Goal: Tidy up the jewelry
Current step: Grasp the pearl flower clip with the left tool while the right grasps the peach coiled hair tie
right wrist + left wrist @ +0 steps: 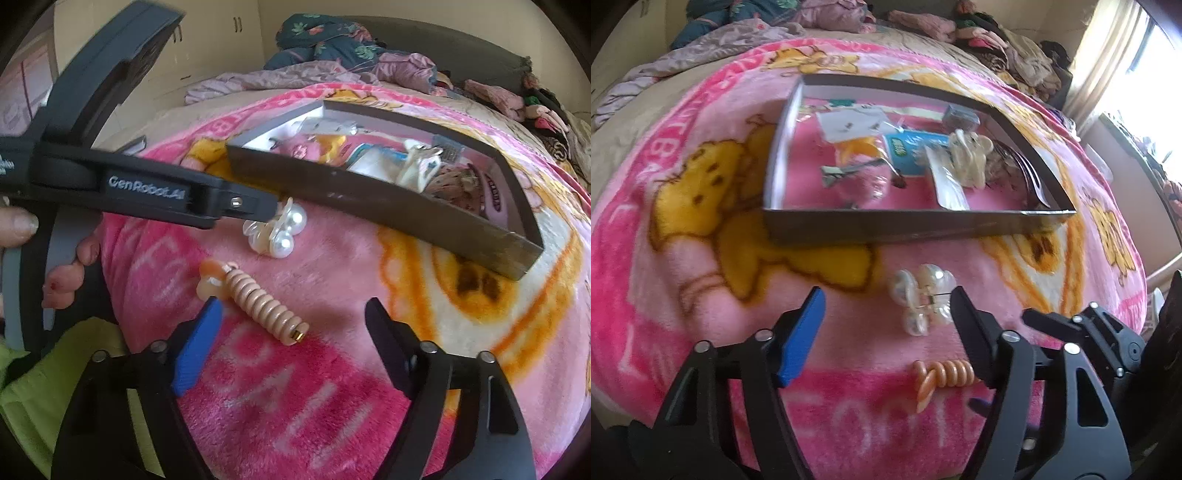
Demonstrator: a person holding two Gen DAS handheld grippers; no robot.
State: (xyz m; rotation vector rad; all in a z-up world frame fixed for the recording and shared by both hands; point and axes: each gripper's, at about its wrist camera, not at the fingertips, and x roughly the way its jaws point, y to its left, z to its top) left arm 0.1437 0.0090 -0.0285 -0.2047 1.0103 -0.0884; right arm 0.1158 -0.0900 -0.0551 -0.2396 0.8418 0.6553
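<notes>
- Tray (pixel 886 225) sat on the pink blanket (pixel 701 295) on the bed, already holding clips.
- Pearl clip (pixel 923 302) lay before it, between the left gripper (pixel 886 306) fingers, half open, not gripping.
- Right gripper (pixel 291 314) was wide, empty, over the coil hair tie (pixel 262 299).
- Best: centre each item, close gently.

Left gripper (pixel 886 306) angled down, jaws apart, right gripper (pixel 293 314) angled down, jaws apart, hand (pixel 44 254) on left gripper's handle

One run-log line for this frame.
left gripper: open over pearl clip | right gripper: open by coil hair tie | box: part-filled
</notes>
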